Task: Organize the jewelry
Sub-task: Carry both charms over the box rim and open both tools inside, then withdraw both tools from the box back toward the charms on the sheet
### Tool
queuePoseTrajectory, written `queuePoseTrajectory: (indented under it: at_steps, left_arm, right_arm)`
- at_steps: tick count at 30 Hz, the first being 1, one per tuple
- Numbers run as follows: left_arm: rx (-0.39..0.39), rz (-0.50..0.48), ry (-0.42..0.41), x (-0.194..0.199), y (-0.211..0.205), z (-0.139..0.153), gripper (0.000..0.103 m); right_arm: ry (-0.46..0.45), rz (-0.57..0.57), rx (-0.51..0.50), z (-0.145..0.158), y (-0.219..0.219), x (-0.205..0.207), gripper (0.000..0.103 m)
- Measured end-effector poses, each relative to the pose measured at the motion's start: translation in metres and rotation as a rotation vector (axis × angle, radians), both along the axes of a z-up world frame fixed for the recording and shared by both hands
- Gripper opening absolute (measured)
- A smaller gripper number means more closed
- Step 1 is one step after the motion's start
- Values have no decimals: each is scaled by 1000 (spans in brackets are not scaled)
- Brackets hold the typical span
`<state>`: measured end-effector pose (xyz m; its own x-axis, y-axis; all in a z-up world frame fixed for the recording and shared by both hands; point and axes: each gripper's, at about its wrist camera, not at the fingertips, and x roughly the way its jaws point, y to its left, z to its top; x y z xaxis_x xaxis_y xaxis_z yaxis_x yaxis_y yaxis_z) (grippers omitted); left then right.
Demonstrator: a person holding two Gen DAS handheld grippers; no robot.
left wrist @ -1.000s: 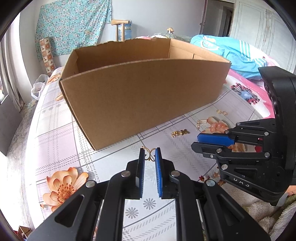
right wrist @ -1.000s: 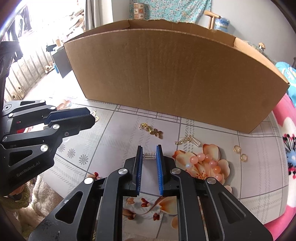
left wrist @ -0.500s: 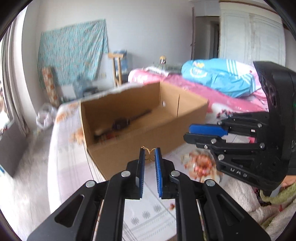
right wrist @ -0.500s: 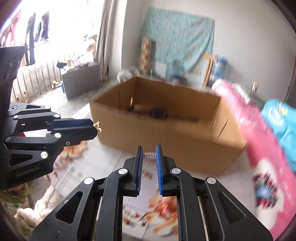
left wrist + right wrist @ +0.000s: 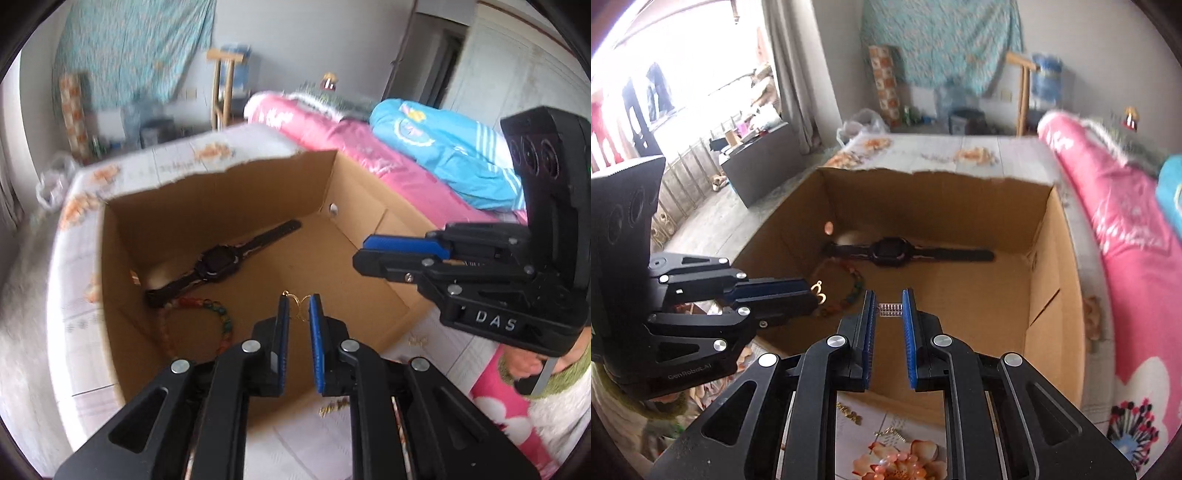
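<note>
- the left tool (image 5: 298,308) hangs over the open cardboard box (image 5: 373,221), its blue pads nearly together and pinching a small gold earring (image 5: 297,301) at the tips; in the right wrist view the same gold piece (image 5: 819,291) pokes out past the tip of that tool (image 5: 809,295)
- the right tool (image 5: 889,308) is also over the box (image 5: 1045,258), pads drawn close and pinching a short silver ribbed piece (image 5: 890,309) that spans the gap between them; in the left wrist view this tool (image 5: 364,254) comes in from the right above the box's right wall; a bit of the person's hand and a green cuff show beneath its body
- inside the box, on its floor: a black wristwatch (image 5: 218,262) lies stretched out toward the far side; a beaded bracelet (image 5: 218,321) of mixed colours lies beside it, nearer the left wall; a small pale round thing near the watch is too blurred to name
- the box stands on a bed with a floral cover (image 5: 960,153); on the cover just outside the near wall lie loose gold pieces (image 5: 849,411), a small chain piece (image 5: 892,434) and pink beads (image 5: 897,461) on a printed flower
- a pink quilt (image 5: 1126,240) lies to the right of the box
</note>
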<state>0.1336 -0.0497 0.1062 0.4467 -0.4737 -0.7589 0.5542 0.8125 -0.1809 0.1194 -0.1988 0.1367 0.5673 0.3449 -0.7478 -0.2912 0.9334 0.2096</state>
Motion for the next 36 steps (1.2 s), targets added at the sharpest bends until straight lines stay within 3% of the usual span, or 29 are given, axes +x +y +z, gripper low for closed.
queuePoseTrajectory:
  at_steps: [6, 15, 19, 25, 33, 36]
  left_arm:
    - [40, 10, 68, 33, -23, -13, 11]
    - [51, 52, 104, 53, -30, -19, 11]
    - [44, 63, 128, 58, -28, -21, 22]
    - [54, 61, 108, 58, -30, -19, 32]
    - [50, 59, 107, 59, -29, -19, 34]
    - [55, 64, 70, 53, -28, -14, 34]
  right_arm:
    - [96, -20, 19, -23, -7, 27, 13]
    - [122, -34, 20, -38, -12, 48, 15]
    - [126, -38, 29, -38, -16, 52, 18]
    - [118, -41, 24, -37, -16, 52, 18]
    - [109, -48, 12, -37, -16, 52, 21]
    - [76, -56, 27, -31, -19, 48, 21]
